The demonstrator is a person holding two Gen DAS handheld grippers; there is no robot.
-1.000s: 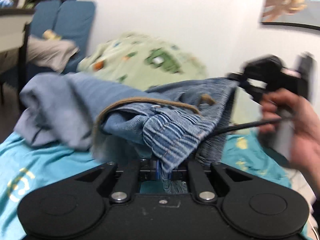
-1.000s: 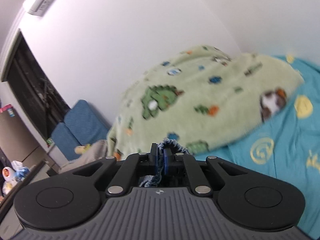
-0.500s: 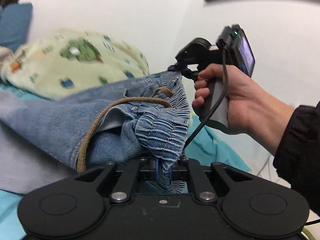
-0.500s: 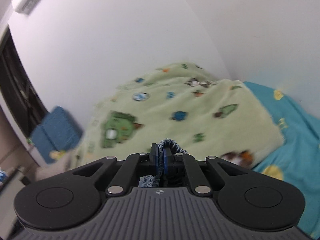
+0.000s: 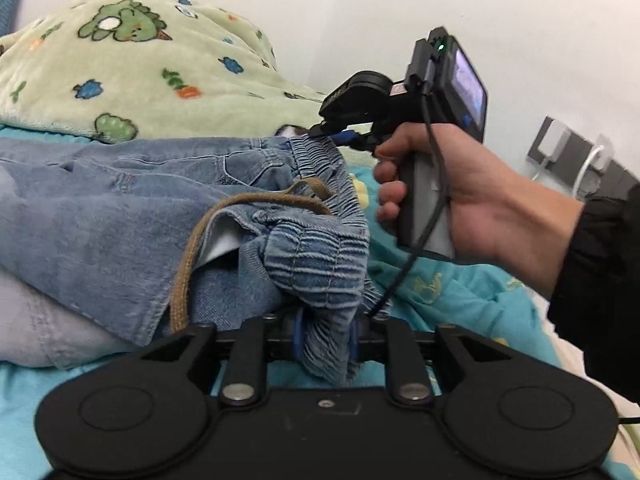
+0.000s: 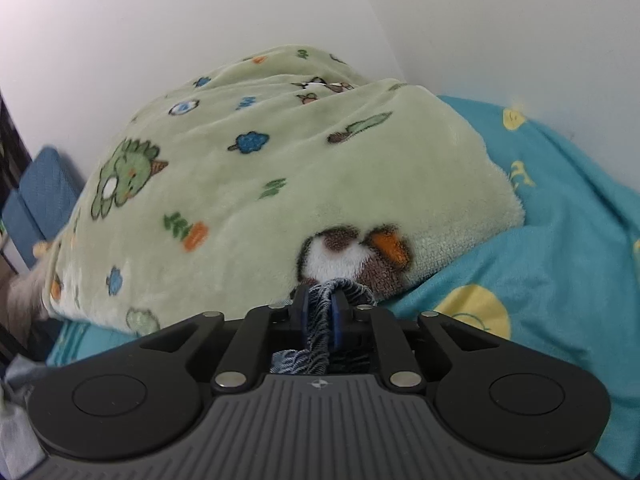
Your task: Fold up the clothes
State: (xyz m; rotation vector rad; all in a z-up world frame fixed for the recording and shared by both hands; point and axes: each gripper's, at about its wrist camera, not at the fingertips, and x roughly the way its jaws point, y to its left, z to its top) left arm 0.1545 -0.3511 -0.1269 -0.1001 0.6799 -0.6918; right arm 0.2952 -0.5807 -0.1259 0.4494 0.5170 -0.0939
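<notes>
We hold a pair of faded blue denim jeans with a gathered elastic waistband at two points along that waistband. Our left gripper is clamped on a bunch of the ribbed waistband denim, which hangs down between its blue-padded fingers. Our right gripper is closed on the far end of the same waistband; in the right wrist view a twisted fold of denim is pinched between its fingers. The right hand wraps the grey handle below a small lit screen, with a black cable running down from it.

The jeans lie spread to the left across the bed, their waistband lifted between the two grippers. A brown woven drawstring loops out of the waistband and trails over the denim. A pale grey garment lies under the jeans at the left. Behind them is a heap of pale green fleece blanket printed with dinosaurs and carrots, resting on the turquoise bed sheet with yellow motifs. A wall socket with a white plug sits on the white wall to the right.
</notes>
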